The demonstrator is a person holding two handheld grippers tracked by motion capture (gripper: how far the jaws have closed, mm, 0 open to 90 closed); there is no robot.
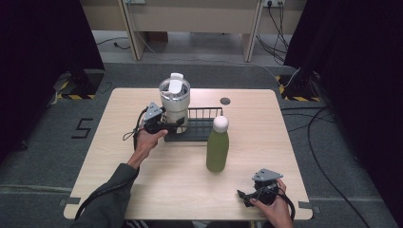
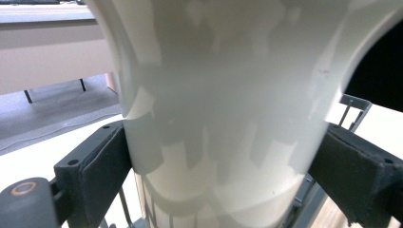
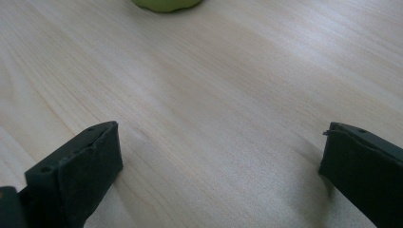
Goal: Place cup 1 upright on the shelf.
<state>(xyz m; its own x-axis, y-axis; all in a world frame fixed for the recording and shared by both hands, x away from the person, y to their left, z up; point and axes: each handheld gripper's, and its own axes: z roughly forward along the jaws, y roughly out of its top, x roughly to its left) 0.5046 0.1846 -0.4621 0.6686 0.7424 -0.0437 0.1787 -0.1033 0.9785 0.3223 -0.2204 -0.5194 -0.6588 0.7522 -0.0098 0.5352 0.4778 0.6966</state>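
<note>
A white tumbler (image 1: pixel 174 102) with a clear lid stands at the left end of a black wire rack (image 1: pixel 205 114) at the table's middle back. My left gripper (image 1: pixel 177 122) is shut on the tumbler's lower body; in the left gripper view both black jaws press against the tumbler's white wall (image 2: pixel 223 118). A green bottle (image 1: pixel 217 147) with a white cap stands upright in front of the rack. Near the table's front right edge, my right gripper (image 1: pixel 243 195) rests low over the wood, open, with nothing between its jaws (image 3: pixel 218 161). The green bottle's base (image 3: pixel 164 4) shows ahead of it.
The light wooden table (image 1: pixel 157 190) has bare wood to the left and in front of the bottle. A small dark round disc (image 1: pixel 225 100) lies behind the rack. A rack wire (image 2: pixel 354 107) shows beside the tumbler. Cables run over the floor at the right.
</note>
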